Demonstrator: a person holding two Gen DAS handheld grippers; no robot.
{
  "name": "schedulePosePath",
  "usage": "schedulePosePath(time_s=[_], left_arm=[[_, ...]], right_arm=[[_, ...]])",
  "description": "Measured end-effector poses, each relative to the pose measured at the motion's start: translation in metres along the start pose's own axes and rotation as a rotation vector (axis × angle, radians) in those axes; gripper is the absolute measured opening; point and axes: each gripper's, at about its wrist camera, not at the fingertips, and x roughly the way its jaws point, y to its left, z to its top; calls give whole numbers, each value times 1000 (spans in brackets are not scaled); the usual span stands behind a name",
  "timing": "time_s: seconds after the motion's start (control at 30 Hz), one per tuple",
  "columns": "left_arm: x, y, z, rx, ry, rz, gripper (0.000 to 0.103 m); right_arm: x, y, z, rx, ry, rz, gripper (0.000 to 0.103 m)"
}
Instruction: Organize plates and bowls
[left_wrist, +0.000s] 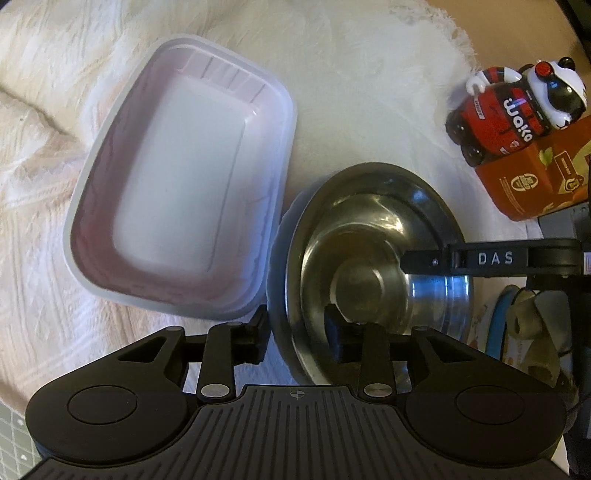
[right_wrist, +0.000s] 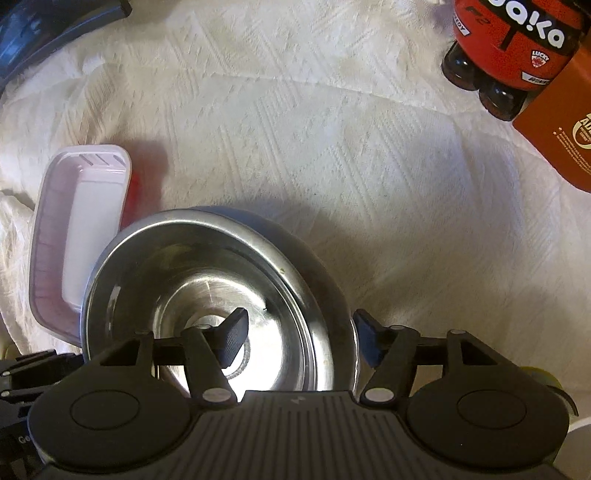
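A steel bowl (left_wrist: 369, 266) sits on the white cloth, seemingly nested on another dish whose rim shows at its left. A white rectangular plastic container (left_wrist: 184, 192) with a pink inside stands just left of it. My left gripper (left_wrist: 299, 338) is open, one finger outside the bowl's near rim, the other inside. My right gripper (right_wrist: 303, 341) is open and straddles the bowl's (right_wrist: 207, 295) right rim, left finger inside, right finger outside. The right gripper's finger reaches over the bowl in the left wrist view (left_wrist: 480, 258). The container (right_wrist: 81, 229) is left of the bowl in the right wrist view.
A red and black toy figure (left_wrist: 517, 107) stands on an orange box (left_wrist: 539, 173) at the right. A dark curved object (right_wrist: 44, 33) lies at the far left. Wrinkled white cloth (right_wrist: 332, 147) covers the surface beyond the bowl.
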Motion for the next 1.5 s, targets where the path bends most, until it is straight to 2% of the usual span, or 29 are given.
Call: schedulePosePath(time_s=[0.2, 0.3, 0.4, 0.5, 0.57, 0.67, 0.8, 0.87, 1.0, 1.13, 1.33, 1.5], left_arm=[[-2, 11, 7, -30, -18, 2, 38], [-7, 9, 10, -10, -34, 11, 37], [-27, 0, 13, 52, -97, 60, 35], [-48, -9, 20, 74, -174, 85, 35], [-64, -19, 25, 92, -224, 48, 35], [-75, -43, 29, 149, -251, -41, 35], [-64, -91, 29, 267, -187, -159, 35], [-54, -115, 25, 320, -138, -201, 35], [-35, -157, 7, 441, -74, -226, 35], [-20, -187, -9, 543, -61, -191, 35], [-6, -199, -19, 599, -43, -143, 35], [4, -203, -25, 635, -37, -85, 35]], right_arm=[[-1, 0, -1, 16, -1, 40, 64], [-4, -3, -2, 14, -18, 52, 64], [-20, -7, -5, 11, -73, 44, 64], [-50, -15, -12, 13, -177, 32, 64], [-72, -24, -20, 21, -256, 27, 64], [-108, -41, -38, 37, -402, 22, 64], [-148, -65, -74, 58, -581, -63, 65], [-159, -81, -91, 81, -628, -104, 68], [-163, -117, -128, 160, -626, -122, 69], [-146, -141, -155, 221, -581, -133, 69], [-117, -149, -178, 264, -520, -103, 69], [-101, -151, -182, 259, -499, -158, 67]])
